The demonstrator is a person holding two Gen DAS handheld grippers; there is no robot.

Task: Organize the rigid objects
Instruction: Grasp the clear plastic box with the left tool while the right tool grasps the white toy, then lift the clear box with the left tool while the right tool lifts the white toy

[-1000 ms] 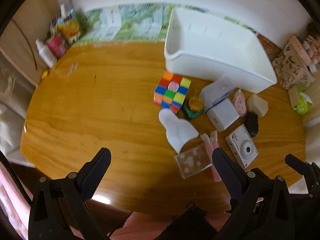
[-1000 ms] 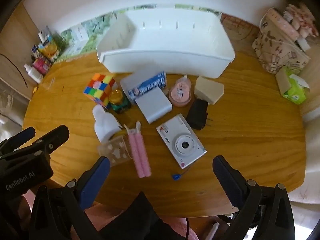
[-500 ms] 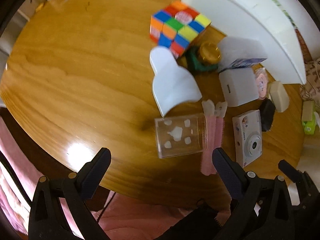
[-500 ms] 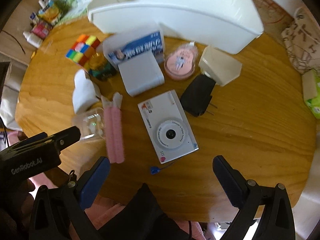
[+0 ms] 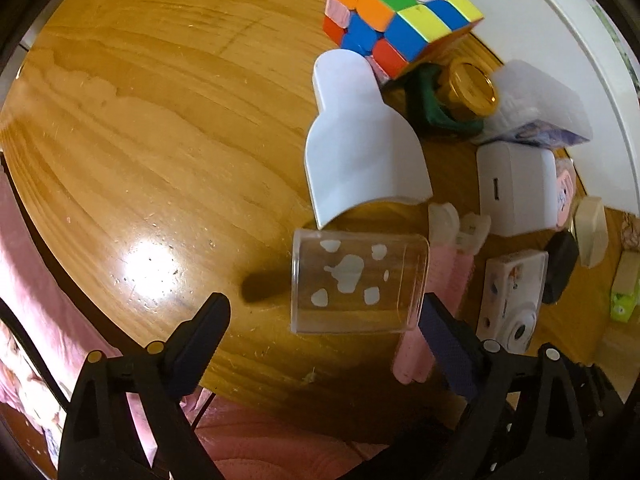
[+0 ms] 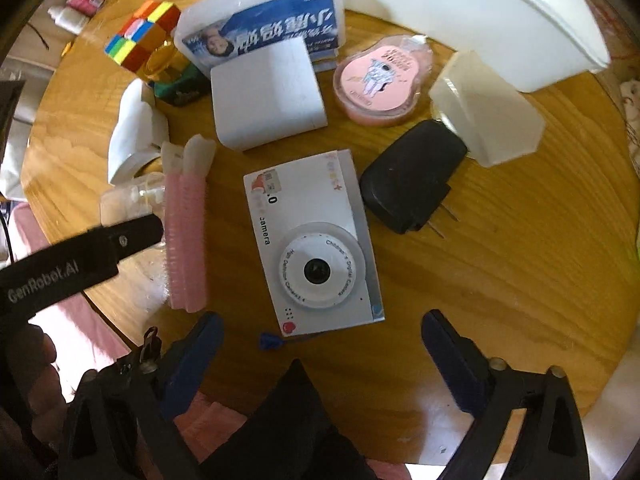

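- On the round wooden counter (image 6: 520, 272), small rigid items lie in a cluster, and a white storage bin (image 6: 500, 12) stands at the cluster's 12 o'clock edge.
- Left tongs (image 5: 324, 320) point straight down with their jaws apart; they have just been closing a little. A clear plastic box (image 5: 356, 280) with white spots lies between the tips, which do not yet press it.
- Right tongs (image 6: 320, 344) also point straight down, jaws apart and likewise just narrowed slightly. A white children's camera (image 6: 312, 240) lies on the counter just ahead of the tips, lens facing up; nothing is gripped.
- Beside the clear box, at its 3 o'clock, lie two pink hair rollers (image 6: 186, 224). A white cap-shaped piece (image 5: 360, 148) sits at its 12 o'clock, close to or touching it.
- Further off sit a colour puzzle cube (image 5: 396, 12), a black plug adapter (image 6: 412, 180) and a white charger block (image 6: 268, 92).
- The step in hand looks like a double pick: box for the left, camera for the right, both bound for the bin.
- To do it well, the left tongs should lower so the pads meet the box's two flat side walls. The right pad must stay clear of the rollers.
- Clear plastic is likely slippery, so a firm, centred squeeze seems wise.
- The camera's body looks about as wide as the right tongs' gap; gripping across its shorter sides would probably be safer.
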